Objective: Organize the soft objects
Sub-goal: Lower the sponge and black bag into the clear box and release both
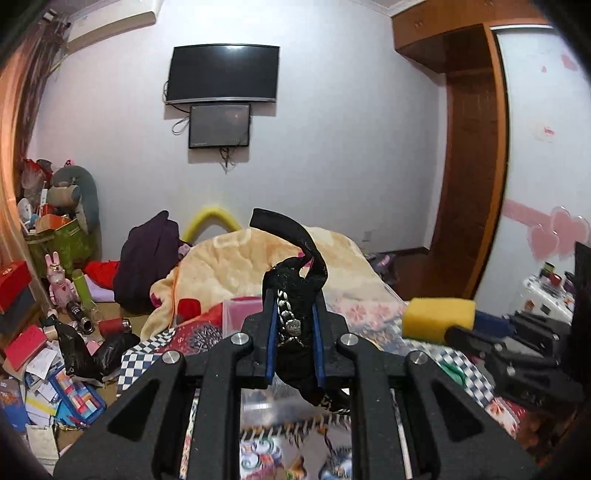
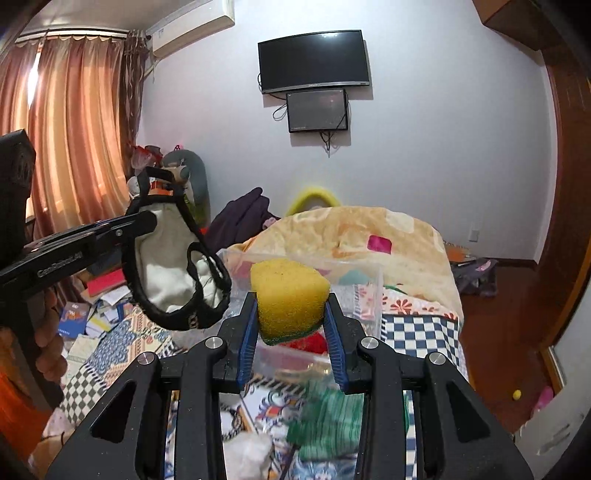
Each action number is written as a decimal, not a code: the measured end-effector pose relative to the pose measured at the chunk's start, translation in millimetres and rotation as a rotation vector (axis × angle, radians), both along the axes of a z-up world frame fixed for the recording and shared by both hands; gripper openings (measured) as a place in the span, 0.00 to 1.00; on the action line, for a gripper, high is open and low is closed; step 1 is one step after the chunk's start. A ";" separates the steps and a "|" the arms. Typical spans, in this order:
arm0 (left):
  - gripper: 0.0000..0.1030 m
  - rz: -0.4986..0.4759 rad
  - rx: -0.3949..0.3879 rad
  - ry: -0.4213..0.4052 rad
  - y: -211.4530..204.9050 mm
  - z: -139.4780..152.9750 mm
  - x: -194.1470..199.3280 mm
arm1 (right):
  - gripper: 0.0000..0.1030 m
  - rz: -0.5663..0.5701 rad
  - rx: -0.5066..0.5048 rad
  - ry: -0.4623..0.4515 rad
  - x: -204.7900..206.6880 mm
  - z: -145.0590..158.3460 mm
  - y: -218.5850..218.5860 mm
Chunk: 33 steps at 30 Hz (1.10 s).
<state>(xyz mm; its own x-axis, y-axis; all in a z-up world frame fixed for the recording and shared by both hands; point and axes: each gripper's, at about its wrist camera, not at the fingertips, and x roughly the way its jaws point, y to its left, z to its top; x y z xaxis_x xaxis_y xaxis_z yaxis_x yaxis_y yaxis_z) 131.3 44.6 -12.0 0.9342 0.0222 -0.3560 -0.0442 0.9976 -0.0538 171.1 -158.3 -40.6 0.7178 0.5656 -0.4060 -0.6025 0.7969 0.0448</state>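
Left tool [image 2: 147, 221], raised: pinched black-trimmed garment [image 2: 173, 266]; white lining seen only from right wrist. Right tool [image 2: 291, 314]: squeezed yellow sponge [image 2: 288, 291].

Wall ahead of me: dark television [image 1: 222, 74] mounted high, smaller dark screen [image 1: 219, 126] touching its lower edge, cables hanging below. Air conditioner [image 2: 194, 27] near ceiling, beside orange curtains [image 2: 74, 129]. Wooden wardrobe [image 1: 472, 155] at right. Bed [image 2: 421, 328] carries a checked patchwork cover. Floor at left is littered with books and papers [image 1: 40, 373]; a pink rabbit figure [image 1: 59, 280] stands there.
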 end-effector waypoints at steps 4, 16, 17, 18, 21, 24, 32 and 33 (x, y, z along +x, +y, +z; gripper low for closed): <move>0.15 0.021 -0.025 0.006 1.5 -10.6 20.6 | 0.30 -0.008 -0.011 0.020 9.8 -5.7 9.1; 0.15 0.012 -0.033 0.175 -7.3 -65.3 73.7 | 0.30 -0.037 -0.128 0.066 42.9 -30.5 38.5; 0.15 0.013 -0.023 0.185 -7.6 -70.0 74.7 | 0.30 -0.042 -0.142 0.069 44.7 -33.5 41.0; 0.15 0.015 -0.015 0.194 -7.2 -74.1 75.8 | 0.30 -0.051 -0.157 0.077 48.2 -35.1 44.1; 0.15 0.020 -0.014 0.219 -6.0 -81.9 79.0 | 0.30 -0.072 -0.182 0.094 54.4 -41.3 45.4; 0.17 0.014 -0.022 0.245 -5.5 -85.9 81.6 | 0.30 -0.082 -0.199 0.124 60.7 -45.8 44.6; 0.60 0.027 -0.018 0.244 -5.8 -82.1 70.9 | 0.35 -0.064 -0.222 0.138 49.2 -40.5 34.2; 0.60 0.023 -0.021 0.240 -5.1 -80.3 68.6 | 0.35 -0.061 -0.220 0.136 46.5 -38.5 32.6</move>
